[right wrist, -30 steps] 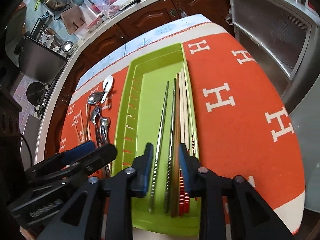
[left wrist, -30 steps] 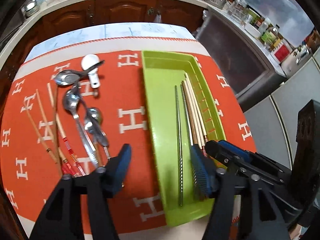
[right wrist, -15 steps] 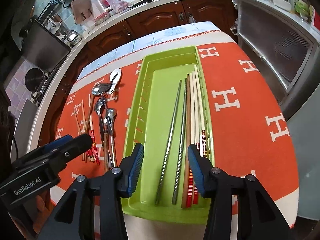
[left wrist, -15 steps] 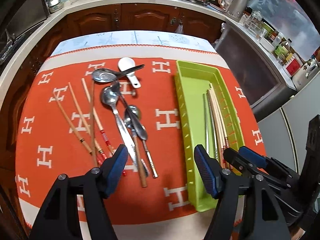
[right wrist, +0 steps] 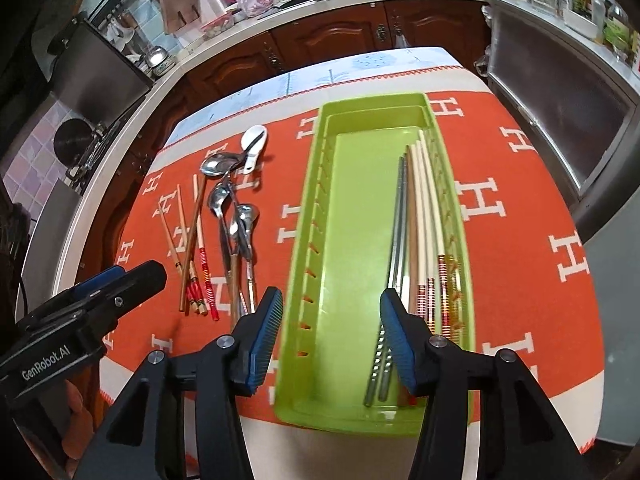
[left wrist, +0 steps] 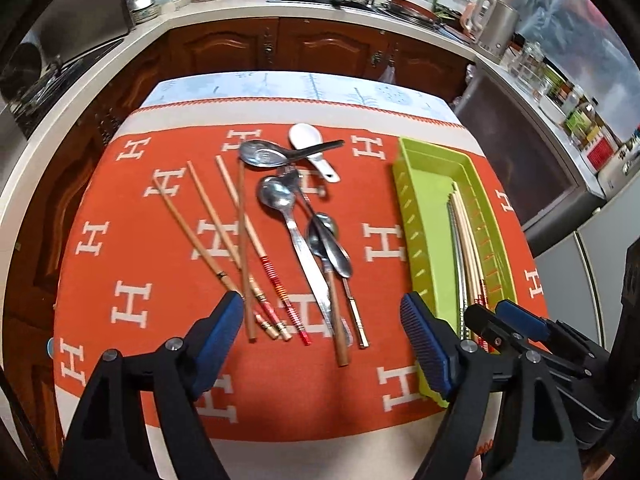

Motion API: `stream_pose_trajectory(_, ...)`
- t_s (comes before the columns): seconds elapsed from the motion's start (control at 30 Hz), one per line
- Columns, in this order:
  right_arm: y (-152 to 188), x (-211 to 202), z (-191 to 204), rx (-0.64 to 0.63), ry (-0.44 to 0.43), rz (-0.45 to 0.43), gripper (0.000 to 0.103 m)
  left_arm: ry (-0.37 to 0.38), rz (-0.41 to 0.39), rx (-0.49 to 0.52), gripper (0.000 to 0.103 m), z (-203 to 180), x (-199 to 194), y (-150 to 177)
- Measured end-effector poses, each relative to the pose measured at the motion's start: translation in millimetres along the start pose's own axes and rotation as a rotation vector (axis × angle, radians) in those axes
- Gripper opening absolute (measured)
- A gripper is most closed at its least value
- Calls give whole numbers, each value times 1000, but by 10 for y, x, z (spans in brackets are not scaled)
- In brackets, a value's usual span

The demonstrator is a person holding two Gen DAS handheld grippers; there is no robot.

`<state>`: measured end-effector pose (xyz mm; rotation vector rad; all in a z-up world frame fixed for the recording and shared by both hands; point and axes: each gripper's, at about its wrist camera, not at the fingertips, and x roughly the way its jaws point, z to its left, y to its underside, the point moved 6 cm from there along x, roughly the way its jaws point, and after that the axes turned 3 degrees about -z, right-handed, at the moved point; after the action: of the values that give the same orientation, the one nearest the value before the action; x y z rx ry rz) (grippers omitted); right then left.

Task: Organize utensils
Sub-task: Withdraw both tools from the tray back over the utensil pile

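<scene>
Both spread wide, gripping nothing: left gripper [left wrist: 322, 346] above loose chopsticks [left wrist: 224, 236] and spoons [left wrist: 298, 220]; right gripper [right wrist: 330, 338] over green tray [right wrist: 352, 216].

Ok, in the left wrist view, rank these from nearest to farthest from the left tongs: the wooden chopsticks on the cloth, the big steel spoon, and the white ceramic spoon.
1. Wooden chopsticks: nearest, their ends lie just ahead of the left tongs, toward the left finger.
2. Big steel spoon: mid-cloth, bowl pointing away.
3. White ceramic spoon: farthest, at the cloth's far side.
</scene>
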<state>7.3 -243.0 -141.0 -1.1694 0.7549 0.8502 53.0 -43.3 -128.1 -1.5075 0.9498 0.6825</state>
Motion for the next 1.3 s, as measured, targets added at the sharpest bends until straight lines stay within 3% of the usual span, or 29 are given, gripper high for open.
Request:
stream_pose_trajectory(0.37,-36,45,357,-82,21,6,52,-14,-7,-71,80,424,-29,16)
stream_pose_trajectory(0.7,-135,163,780,-199,39,3,52,-97,-26,-104,80,821,-25,-4)
stream_pose_trajectory(0.83,-237,209,931,-229,34,-11,52,-96,-3,-131,80,964,25,-8)
stream_pose_trajectory(0.97,-343,285,1124,-266,22,-15,52,-84,25,-166,80,1131,96,17)
stream_pose_trajectory(1.3,-435,565,1728,-332,-103,19,51,45,110,-278,80,1545,413,163)
